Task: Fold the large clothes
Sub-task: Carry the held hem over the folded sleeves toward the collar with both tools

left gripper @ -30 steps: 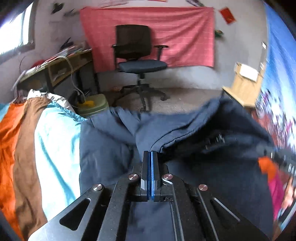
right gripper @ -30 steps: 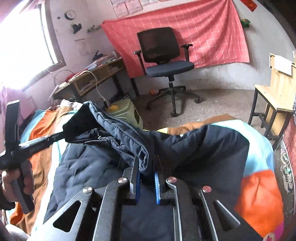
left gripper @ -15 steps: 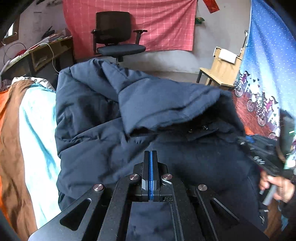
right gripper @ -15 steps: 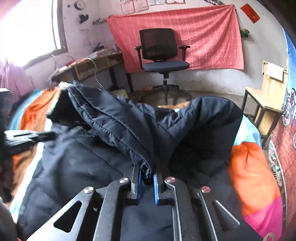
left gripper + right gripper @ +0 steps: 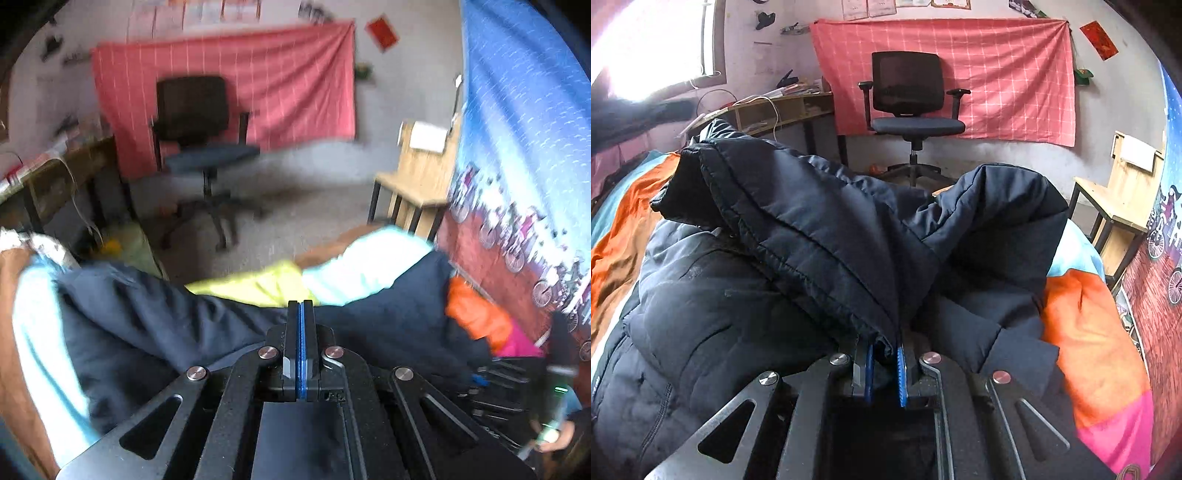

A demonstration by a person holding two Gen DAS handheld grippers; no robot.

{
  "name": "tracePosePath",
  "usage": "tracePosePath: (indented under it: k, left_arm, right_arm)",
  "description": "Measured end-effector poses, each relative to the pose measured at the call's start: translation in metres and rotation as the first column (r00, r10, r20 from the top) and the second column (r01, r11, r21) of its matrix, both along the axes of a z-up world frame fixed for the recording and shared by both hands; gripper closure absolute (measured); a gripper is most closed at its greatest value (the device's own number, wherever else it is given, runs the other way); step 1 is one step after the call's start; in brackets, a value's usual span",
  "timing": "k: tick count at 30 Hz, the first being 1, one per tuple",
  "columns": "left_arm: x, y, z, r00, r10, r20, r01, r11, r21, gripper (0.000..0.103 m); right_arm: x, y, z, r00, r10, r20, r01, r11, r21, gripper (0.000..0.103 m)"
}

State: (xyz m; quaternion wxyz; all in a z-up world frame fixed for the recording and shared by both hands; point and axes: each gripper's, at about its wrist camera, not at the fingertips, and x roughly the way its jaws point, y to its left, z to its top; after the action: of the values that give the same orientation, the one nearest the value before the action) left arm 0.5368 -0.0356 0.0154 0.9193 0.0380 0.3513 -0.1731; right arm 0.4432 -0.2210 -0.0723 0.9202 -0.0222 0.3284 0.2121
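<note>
Two views: left wrist first, then right wrist.
Left view, your left claw (image 5: 301, 314): fully closed, blue pads pressed together, nothing between them.
Left view, jacket (image 5: 155, 328): dark navy, lying on the bed with the striped bedsheet (image 5: 40, 332), below your claw; picture is blurred.
Right view, your right claw (image 5: 884, 363): clamped on a quilted fold of the jacket (image 5: 820, 236).
Right view, jacket position: bunched on the bed, fold raised; office chair (image 5: 908, 103) behind.
</note>
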Motion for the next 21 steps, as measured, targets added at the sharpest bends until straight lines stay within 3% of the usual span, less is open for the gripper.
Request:
tracePosePath:
  k: [2, 4, 10, 13, 17, 21]
  left_arm:
    - [0.017, 0.005, -0.03, 0.996, 0.025, -0.089, -0.026, 1.0, -0.005, 0.103]
    - [0.024, 0.01, -0.055, 0.992, 0.048, -0.113, -0.048, 0.999, 0.007, 0.103]
    - [0.033, 0.012, -0.08, 0.991, 0.094, -0.091, -0.091, 0.995, 0.038, 0.103]
    - [0.032, 0.015, -0.091, 0.99, 0.109, -0.085, -0.107, 0.994, 0.031, 0.103]
    - [0.023, 0.019, -0.098, 0.991, 0.125, -0.047, -0.125, 0.992, 0.016, 0.103]
    - [0.019, 0.02, -0.098, 0.991, 0.13, -0.037, -0.13, 0.991, 0.015, 0.103]
  right_arm:
    - [0.001, 0.0, 0.0, 1.0, 0.006, 0.006, -0.006, 1.0, -0.003, 0.094]
    - [0.003, -0.002, 0.001, 1.0, 0.014, 0.005, -0.014, 1.0, 0.005, 0.093]
    - [0.005, -0.004, 0.013, 0.999, 0.031, 0.021, -0.031, 1.0, 0.002, 0.089]
    - [0.004, -0.019, 0.018, 1.0, 0.008, 0.013, -0.009, 0.998, 0.069, 0.085]
    - [0.003, -0.046, 0.032, 0.995, -0.097, 0.021, 0.092, 0.982, 0.165, 0.084]
    - [0.034, -0.036, 0.062, 0.99, -0.122, 0.067, 0.106, 0.975, 0.196, 0.063]
